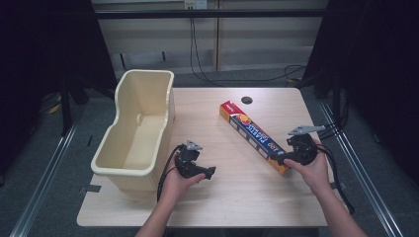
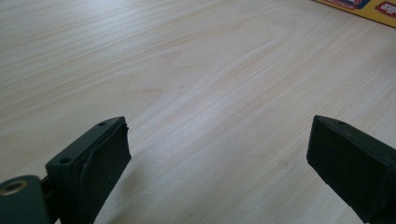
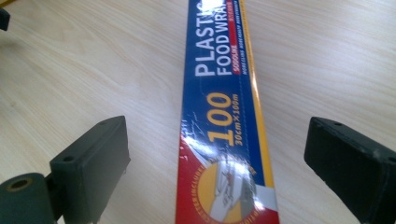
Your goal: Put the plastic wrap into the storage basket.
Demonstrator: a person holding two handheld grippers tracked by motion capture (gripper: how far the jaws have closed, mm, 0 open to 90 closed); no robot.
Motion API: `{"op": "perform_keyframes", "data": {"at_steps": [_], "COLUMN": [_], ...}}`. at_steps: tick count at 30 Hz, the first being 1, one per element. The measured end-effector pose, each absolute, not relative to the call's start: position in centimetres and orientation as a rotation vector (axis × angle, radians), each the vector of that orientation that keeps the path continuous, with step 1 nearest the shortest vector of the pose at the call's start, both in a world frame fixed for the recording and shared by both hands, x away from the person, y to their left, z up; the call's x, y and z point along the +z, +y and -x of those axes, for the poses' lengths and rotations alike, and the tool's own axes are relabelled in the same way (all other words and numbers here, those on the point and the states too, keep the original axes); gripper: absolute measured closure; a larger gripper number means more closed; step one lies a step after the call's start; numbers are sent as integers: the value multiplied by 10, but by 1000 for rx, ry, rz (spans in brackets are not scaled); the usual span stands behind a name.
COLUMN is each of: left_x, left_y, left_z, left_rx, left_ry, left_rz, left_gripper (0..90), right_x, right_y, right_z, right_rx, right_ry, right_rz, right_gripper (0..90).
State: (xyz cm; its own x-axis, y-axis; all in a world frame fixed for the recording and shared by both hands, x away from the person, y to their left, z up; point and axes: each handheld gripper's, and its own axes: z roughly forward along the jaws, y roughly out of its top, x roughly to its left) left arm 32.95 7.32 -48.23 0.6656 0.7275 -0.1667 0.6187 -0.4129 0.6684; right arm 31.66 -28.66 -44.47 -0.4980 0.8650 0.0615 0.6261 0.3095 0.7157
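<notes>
Right gripper [image 3: 217, 154] low astride the plastic wrap box [image 3: 224, 116], jaws wide; left gripper [image 2: 219, 154] likewise wide over bare table [image 2: 187, 70].

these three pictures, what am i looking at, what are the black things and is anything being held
A person sits at a wooden table with a handheld two-jaw gripper in each hand. The high view looks down from above. The other two come from cameras riding on the grippers, so the black blocks are their jaws. On the table lie a cream plastic bin and a long plastic food wrap box. The left gripper is open over bare wood. The right gripper is open too, its jaws either side of the box, not yet squeezing it. Nothing is held.
</notes>
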Motion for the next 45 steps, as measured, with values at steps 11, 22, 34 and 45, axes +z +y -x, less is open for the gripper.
{"op": "perform_keyframes", "data": {"at_steps": [11,22,34,45], "left_x": [-483,-485,-484,-481], "left_y": [72,69,69,71], "left_z": [-330,-330,-330,-329], "left_rx": [179,165,169,179], "left_ry": [1014,1004,1008,995], "left_rz": [-2168,-2173,-2172,-2186], "left_gripper": [57,57,58,58], "right_x": [-441,-454,-468,-471], "right_y": [-258,-236,-230,-234], "right_z": [-347,-395,-405,-407], "right_rx": [929,844,720,670], "right_ry": [2324,2367,2399,2405], "right_rz": [-1310,-1356,-1394,-1399], "right_gripper": [87,140,255,406]}}
